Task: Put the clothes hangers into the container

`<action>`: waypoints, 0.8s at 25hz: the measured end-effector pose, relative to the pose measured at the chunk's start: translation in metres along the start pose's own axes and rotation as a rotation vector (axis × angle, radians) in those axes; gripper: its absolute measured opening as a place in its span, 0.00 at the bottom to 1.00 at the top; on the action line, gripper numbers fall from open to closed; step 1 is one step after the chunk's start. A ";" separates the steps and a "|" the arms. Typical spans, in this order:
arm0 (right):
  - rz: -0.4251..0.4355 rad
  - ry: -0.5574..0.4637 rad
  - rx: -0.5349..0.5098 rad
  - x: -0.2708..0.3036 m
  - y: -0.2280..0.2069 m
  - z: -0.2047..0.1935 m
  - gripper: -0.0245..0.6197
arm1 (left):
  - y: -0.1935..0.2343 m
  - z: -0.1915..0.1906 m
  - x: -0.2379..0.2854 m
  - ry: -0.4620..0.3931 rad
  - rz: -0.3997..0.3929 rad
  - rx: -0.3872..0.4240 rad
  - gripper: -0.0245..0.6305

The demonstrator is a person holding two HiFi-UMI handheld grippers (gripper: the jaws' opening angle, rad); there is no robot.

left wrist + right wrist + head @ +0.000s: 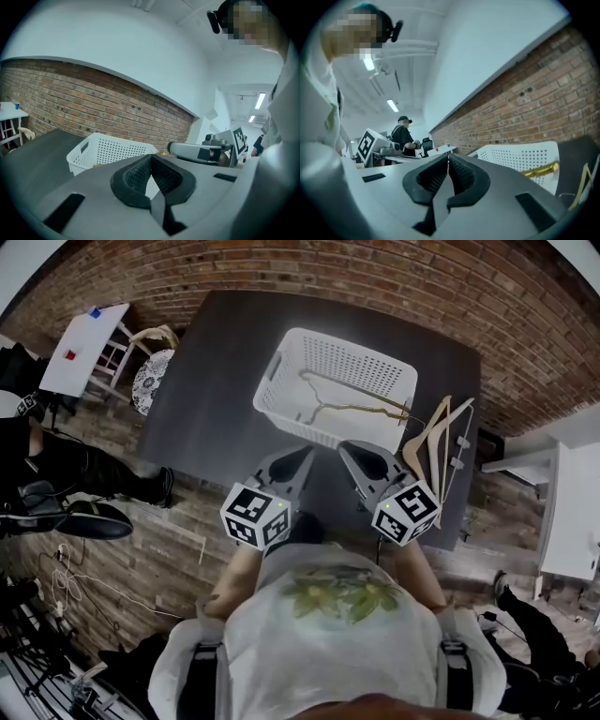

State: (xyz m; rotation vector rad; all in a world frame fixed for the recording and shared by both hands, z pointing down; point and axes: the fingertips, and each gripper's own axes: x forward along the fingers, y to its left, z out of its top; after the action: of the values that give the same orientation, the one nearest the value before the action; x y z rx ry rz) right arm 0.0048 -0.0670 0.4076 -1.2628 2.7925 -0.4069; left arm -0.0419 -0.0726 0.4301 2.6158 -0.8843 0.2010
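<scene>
Left tongs (151, 160), right tongs (448, 161) closed, empty; hanger (361, 410) in basket (279, 373)

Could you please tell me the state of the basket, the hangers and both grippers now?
White basket: upright on the table, holding one hanger.
Gold hanger: inside the basket, one end at its rim.
Wooden hangers: lying on the table beside the basket, not held.
Left gripper: shut, empty.
Right gripper: shut, empty.
</scene>
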 end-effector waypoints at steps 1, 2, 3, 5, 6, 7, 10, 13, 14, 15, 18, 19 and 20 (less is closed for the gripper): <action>0.001 0.016 0.024 -0.002 0.001 -0.004 0.09 | -0.004 -0.001 0.000 0.002 -0.006 0.001 0.08; 0.001 0.030 0.013 -0.004 0.002 -0.008 0.09 | -0.007 -0.003 0.001 0.005 -0.012 0.000 0.08; 0.002 0.038 -0.009 -0.007 0.005 -0.011 0.09 | -0.010 -0.004 0.001 0.010 -0.018 0.000 0.08; 0.006 0.044 -0.023 -0.012 0.010 -0.016 0.09 | -0.015 -0.008 0.002 0.024 -0.029 0.003 0.08; 0.004 0.041 -0.018 -0.014 0.012 -0.017 0.09 | -0.018 -0.010 0.003 0.033 -0.032 0.011 0.08; -0.004 0.037 -0.014 -0.017 0.012 -0.018 0.09 | -0.021 -0.012 0.003 0.043 -0.033 0.024 0.08; -0.050 0.038 -0.039 -0.028 0.009 -0.024 0.09 | -0.031 -0.019 0.005 0.051 -0.049 0.052 0.08; -0.103 0.045 -0.040 -0.042 0.001 -0.029 0.09 | -0.038 -0.025 0.010 0.051 -0.070 0.042 0.08; -0.125 0.045 -0.035 -0.047 -0.003 -0.030 0.09 | -0.041 -0.026 0.013 0.055 -0.078 0.041 0.08; -0.149 0.046 -0.030 -0.052 -0.008 -0.031 0.09 | -0.043 -0.027 0.016 0.060 -0.087 0.041 0.08; -0.212 0.064 -0.007 -0.068 -0.024 -0.038 0.18 | -0.053 -0.029 0.025 0.072 -0.126 0.050 0.08; -0.226 0.076 0.004 -0.073 -0.028 -0.041 0.26 | -0.056 -0.029 0.028 0.074 -0.140 0.053 0.08; -0.241 0.088 0.011 -0.077 -0.033 -0.044 0.27 | -0.059 -0.028 0.030 0.074 -0.153 0.055 0.08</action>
State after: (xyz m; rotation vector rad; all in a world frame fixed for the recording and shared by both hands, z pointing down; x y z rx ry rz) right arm 0.0733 -0.0208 0.4537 -1.6236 2.7099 -0.5011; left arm 0.0176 -0.0357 0.4455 2.6930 -0.6591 0.2829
